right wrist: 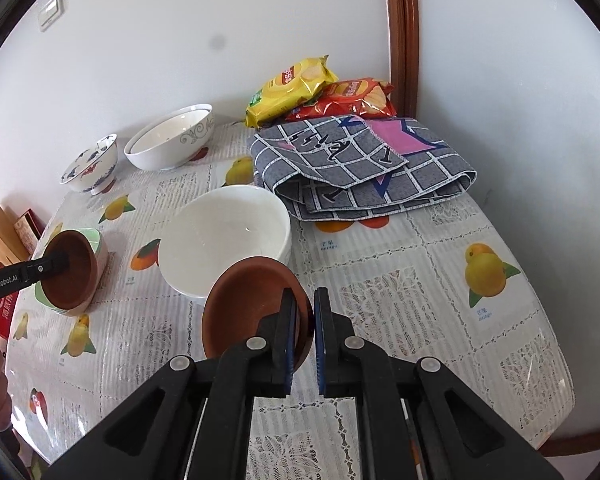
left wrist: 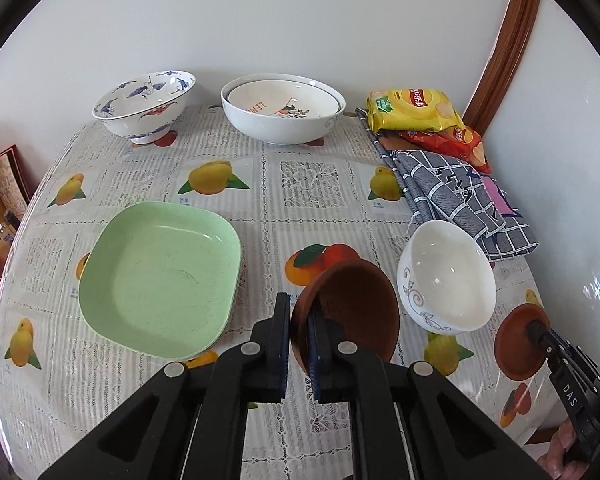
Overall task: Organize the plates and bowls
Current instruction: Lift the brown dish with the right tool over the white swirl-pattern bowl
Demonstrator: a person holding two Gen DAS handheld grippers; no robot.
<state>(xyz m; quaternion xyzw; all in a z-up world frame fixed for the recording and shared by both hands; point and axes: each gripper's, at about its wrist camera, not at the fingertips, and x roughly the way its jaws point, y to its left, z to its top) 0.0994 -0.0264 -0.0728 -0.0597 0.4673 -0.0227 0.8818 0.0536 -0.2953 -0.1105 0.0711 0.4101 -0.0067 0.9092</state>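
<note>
Each hand held a small round terracotta-brown dish, so the step in hand looked like the carrying of a matched pair, judged to be on its way to being stacked or set with the other crockery. The left gripper (left wrist: pixel 299 322) had its fingers closed on the rim of the left brown dish (left wrist: pixel 352 312), which hung tilted on edge, clear of the surface (left wrist: pixel 320 184), between the pale green square plastic plate (left wrist: pixel 160 280) and the white porcelain bowl with a grey scroll pattern (left wrist: pixel 446 276). The right gripper (right wrist: pixel 305 320) likewise had its fingers clamped on the rim of the right brown dish (right wrist: pixel 248 300), held tilted just in front of that same white bowl. At the back, by the wall, stood a blue-and-white painted footed bowl (left wrist: pixel 144 104) and a large white bowl with a smaller dish nested inside (left wrist: pixel 282 114); a folded grey checked cloth (right wrist: pixel 360 164) and two snack packets (right wrist: pixel 320 94) lay at the right. The next move probably called for bringing one brown dish level and lowering it flat, then seating the second squarely inside it before either grip eased, since a tilted rim-pinched dish could slip or knock the white bowl.
</note>
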